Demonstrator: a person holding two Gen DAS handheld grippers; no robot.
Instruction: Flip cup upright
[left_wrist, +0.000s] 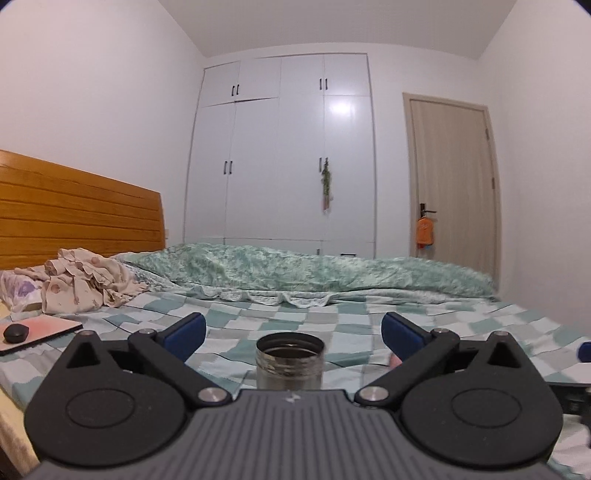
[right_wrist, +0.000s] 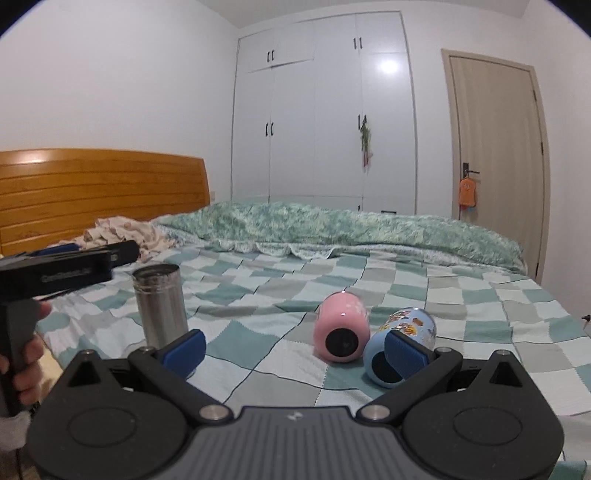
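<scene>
A steel cup (left_wrist: 290, 362) stands upright on the checked bed sheet, mouth up, between the open fingers of my left gripper (left_wrist: 293, 338); whether they touch it I cannot tell. It also shows in the right wrist view (right_wrist: 160, 304) at the left. A pink cup (right_wrist: 341, 326) and a blue patterned cup (right_wrist: 400, 345) lie on their sides, bases toward me. My right gripper (right_wrist: 295, 350) is open and empty; its right finger (right_wrist: 404, 354) overlaps the blue cup. The left gripper's body (right_wrist: 55, 271) shows at the left, held in a hand.
The bed sheet (right_wrist: 258, 295) fills the foreground. A rolled green quilt (right_wrist: 351, 225) lies across the far side. Crumpled clothes (left_wrist: 81, 280), a flat board with a black puck (left_wrist: 16, 332) and the wooden headboard (left_wrist: 74, 218) are at the left. Wardrobe and door stand behind.
</scene>
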